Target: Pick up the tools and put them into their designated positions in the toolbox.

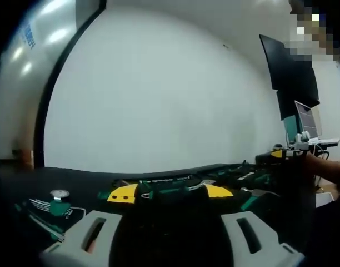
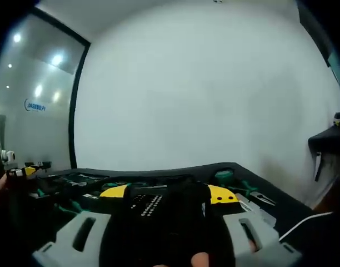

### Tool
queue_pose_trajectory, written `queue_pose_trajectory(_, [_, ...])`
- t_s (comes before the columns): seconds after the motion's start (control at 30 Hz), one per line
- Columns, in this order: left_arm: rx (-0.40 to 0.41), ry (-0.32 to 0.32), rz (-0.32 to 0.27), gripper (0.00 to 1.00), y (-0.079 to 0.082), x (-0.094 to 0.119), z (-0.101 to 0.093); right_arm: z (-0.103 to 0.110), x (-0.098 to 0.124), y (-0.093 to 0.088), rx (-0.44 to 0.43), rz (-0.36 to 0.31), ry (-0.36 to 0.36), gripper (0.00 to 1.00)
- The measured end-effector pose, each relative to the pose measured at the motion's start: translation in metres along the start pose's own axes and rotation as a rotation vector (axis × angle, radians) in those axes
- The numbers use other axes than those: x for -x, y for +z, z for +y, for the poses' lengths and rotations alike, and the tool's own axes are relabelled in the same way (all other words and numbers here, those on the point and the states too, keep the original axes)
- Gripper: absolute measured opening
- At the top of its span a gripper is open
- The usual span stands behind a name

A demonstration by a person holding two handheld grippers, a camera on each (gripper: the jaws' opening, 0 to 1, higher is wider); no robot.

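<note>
A black toolbox [image 1: 175,214] with two yellow latches [image 1: 123,193] lies open on a dark table, straight ahead of my left gripper [image 1: 167,218]. Green-handled tools [image 1: 170,186] rest in its slots. A green tool with a round silver top [image 1: 60,203] lies to the left. The left jaws stand wide apart and open, with nothing held. In the right gripper view the same toolbox [image 2: 175,217] shows its yellow latches [image 2: 223,194] and a bit holder [image 2: 148,204]. My right gripper [image 2: 165,218] is open over it. The left gripper [image 2: 11,167] appears at the far left.
A white wall stands behind the table. Black monitors [image 1: 289,72] and a laptop [image 1: 308,119] stand at the right, where a person's hand [image 1: 328,165] rests. A glass partition [image 2: 31,105] is at the left. More green tools [image 2: 225,177] lie at the back right.
</note>
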State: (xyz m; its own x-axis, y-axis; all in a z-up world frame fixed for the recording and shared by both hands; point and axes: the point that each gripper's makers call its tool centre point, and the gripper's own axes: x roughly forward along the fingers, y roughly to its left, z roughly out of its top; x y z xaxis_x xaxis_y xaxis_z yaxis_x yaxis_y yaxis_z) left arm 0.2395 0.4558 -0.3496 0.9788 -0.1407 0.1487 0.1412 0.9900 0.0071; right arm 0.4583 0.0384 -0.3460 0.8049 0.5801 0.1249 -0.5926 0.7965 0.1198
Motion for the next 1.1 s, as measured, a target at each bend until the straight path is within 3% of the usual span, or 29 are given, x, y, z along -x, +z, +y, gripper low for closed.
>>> queue_pose_trajectory(0.7, [-0.035,-0.015,0.006,0.44,0.001,-0.001,-0.012,-0.015,-0.012,-0.006,0.004,0.019,-0.004,0.51])
queue_pose_trajectory(0.8, [-0.033,-0.015,0.008,0.44,0.002,-0.001,-0.021,-0.014,-0.01,-0.007,-0.004,0.022,-0.003,0.51])
queue_pose_trajectory(1.1, [-0.033,-0.009,0.019,0.44,0.0,-0.001,-0.007,-0.018,-0.013,-0.008,-0.016,0.025,-0.007,0.5])
